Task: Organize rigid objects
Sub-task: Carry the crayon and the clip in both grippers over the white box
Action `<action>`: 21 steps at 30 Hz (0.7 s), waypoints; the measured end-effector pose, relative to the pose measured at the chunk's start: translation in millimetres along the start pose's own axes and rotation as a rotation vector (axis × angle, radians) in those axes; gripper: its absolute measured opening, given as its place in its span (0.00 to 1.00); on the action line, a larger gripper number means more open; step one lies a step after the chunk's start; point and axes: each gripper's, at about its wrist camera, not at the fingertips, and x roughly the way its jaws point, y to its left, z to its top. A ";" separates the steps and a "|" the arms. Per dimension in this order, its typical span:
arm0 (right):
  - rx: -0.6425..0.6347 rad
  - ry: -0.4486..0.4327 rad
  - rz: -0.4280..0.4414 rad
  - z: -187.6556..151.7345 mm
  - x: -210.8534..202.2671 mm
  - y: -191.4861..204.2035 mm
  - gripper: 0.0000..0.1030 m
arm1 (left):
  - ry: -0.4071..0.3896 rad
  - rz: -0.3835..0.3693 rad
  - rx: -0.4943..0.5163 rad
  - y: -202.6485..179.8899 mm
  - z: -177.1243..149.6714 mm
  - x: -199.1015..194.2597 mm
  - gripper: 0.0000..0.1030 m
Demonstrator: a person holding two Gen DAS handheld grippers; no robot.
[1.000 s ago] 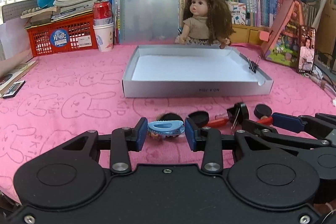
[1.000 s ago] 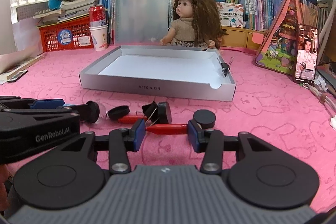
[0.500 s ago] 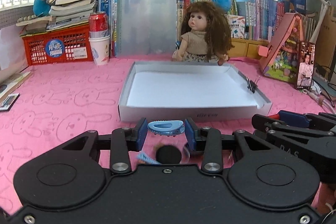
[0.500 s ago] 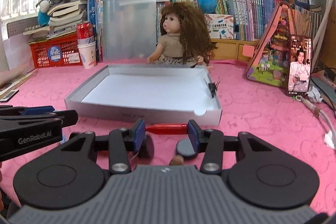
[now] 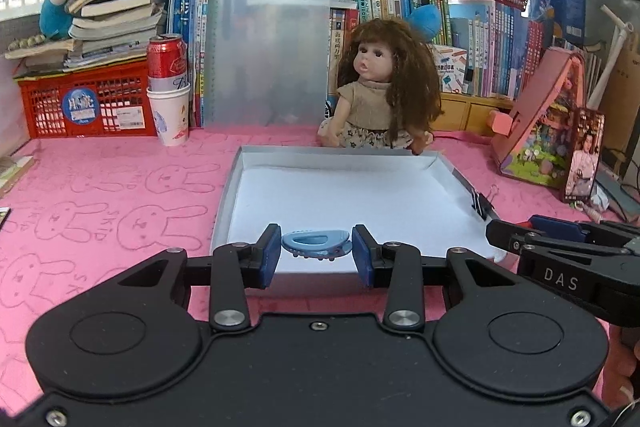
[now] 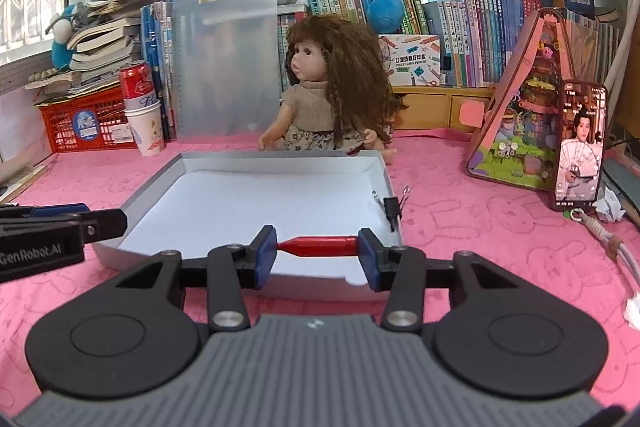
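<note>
Two small hard pieces are in hand: the left gripper (image 5: 316,251) has its fingers (image 5: 267,255) clamped end to end on a light blue plastic hair clip (image 5: 316,244), the right gripper (image 6: 317,254) on a red plastic handle (image 6: 318,246), gripped by its tips. Both look light, stiff and smooth, so an endwise hold may pivot; a mid-body pinch would be surer. Each hangs over the near edge of the grey tray (image 5: 452,169) on the pink tabletop (image 5: 120,187).
</note>
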 end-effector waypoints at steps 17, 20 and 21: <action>0.018 0.049 -0.009 28.4 52.3 -17.0 0.48 | 0.062 0.062 0.029 2.7 31.2 73.3 0.36; 0.034 0.076 0.001 30.9 66.0 -19.4 0.48 | 0.088 0.071 0.036 0.1 33.8 92.0 0.36; 0.032 0.083 0.004 32.1 70.4 -19.3 0.48 | 0.096 0.070 0.035 -0.4 35.1 99.0 0.36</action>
